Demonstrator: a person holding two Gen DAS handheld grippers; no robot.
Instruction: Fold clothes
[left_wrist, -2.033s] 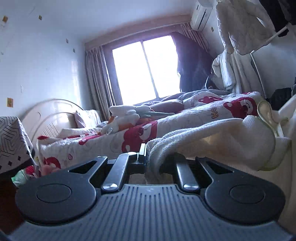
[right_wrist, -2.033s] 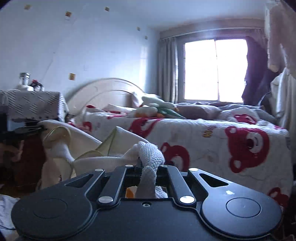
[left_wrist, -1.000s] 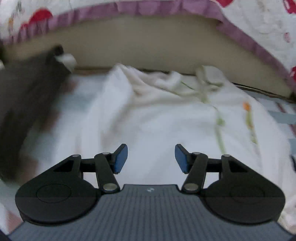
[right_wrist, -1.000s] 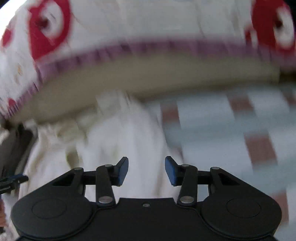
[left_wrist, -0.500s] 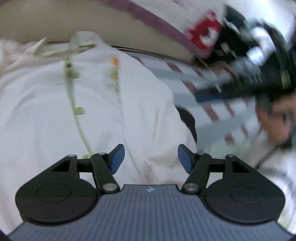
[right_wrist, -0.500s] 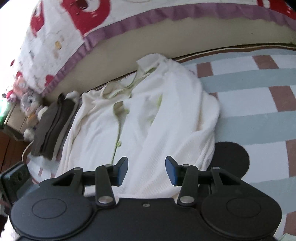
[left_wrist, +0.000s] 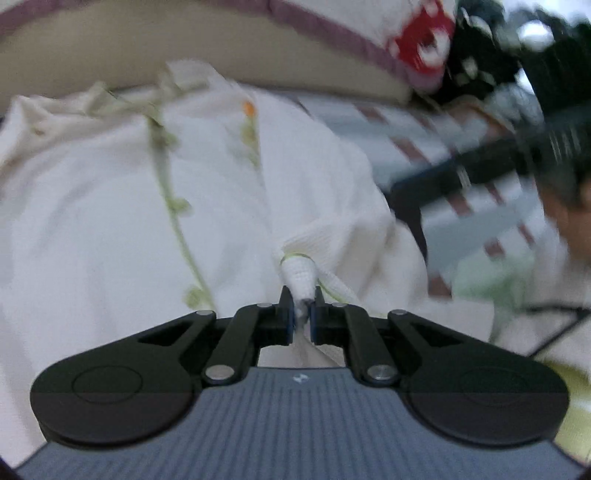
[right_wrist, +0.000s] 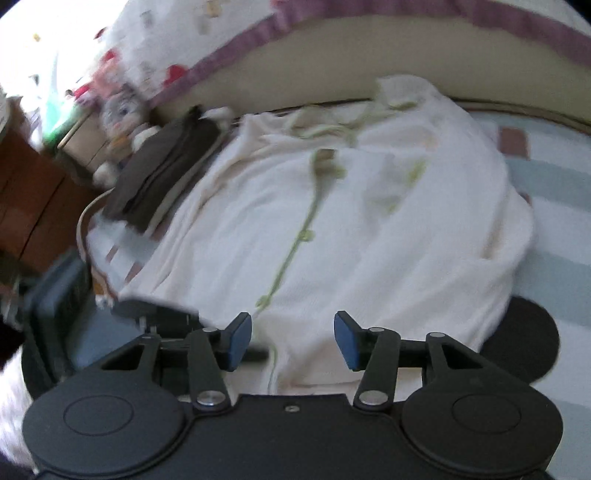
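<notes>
Dark folded clothes are lying at the left edge of the striped mat, touching the white cardigan that is spreading across the mat beside the bed base; left gripper is pinching a bunched bit of the cardigan's near hem; right gripper is hovering over the hem, jaws spread wide, gripping nothing

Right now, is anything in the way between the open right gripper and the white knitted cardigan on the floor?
Nothing visible. The right gripper hangs open directly over the white knitted cardigan, by its lower edge. The left gripper already pinches a bit of it.
</notes>
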